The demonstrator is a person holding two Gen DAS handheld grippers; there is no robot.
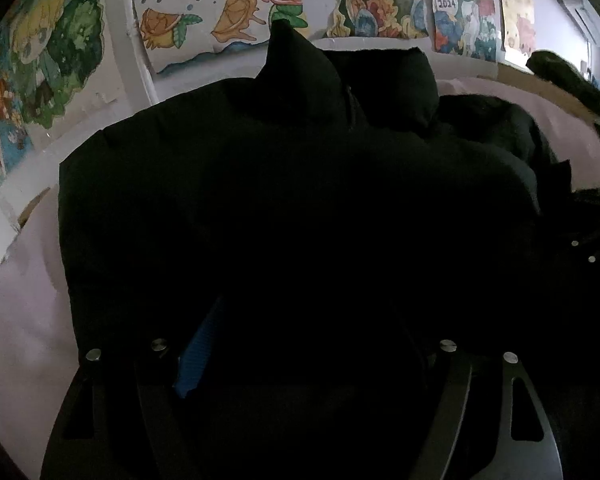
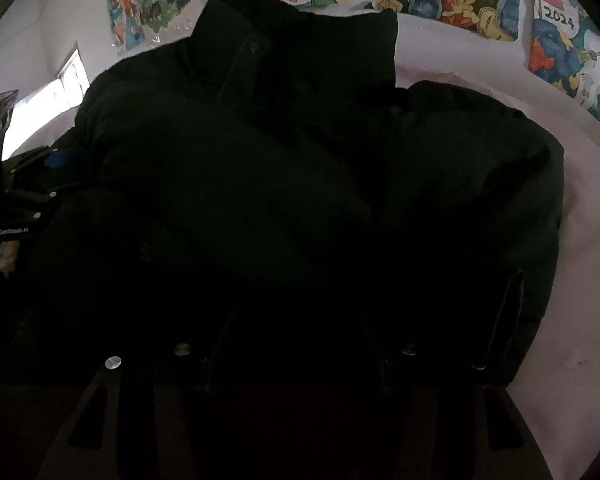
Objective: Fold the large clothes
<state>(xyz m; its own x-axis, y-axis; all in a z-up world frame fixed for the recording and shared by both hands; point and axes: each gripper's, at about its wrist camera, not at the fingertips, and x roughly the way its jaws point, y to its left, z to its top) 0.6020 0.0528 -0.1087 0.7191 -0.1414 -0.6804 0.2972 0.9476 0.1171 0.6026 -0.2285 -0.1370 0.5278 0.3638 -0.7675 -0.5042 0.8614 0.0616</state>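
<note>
A large black padded jacket [image 1: 300,168] lies on a pale pink sheet [image 1: 24,312], collar toward the wall; it fills the right wrist view too [image 2: 284,152]. My left gripper [image 1: 296,360] is low against the jacket's near edge; one blue finger pad [image 1: 198,352] shows, the rest is lost in dark cloth. My right gripper [image 2: 296,360] is also down at the jacket's near edge, its fingers hidden in the black fabric. The left gripper's body [image 2: 24,196] shows at the left of the right wrist view, a hand holding it.
Colourful drawings [image 1: 228,12] cover the wall behind the bed. The pink sheet [image 2: 580,280] shows bare at the right. A dark object [image 1: 568,80] lies at the far right. An air conditioner [image 1: 584,16] hangs high at the right.
</note>
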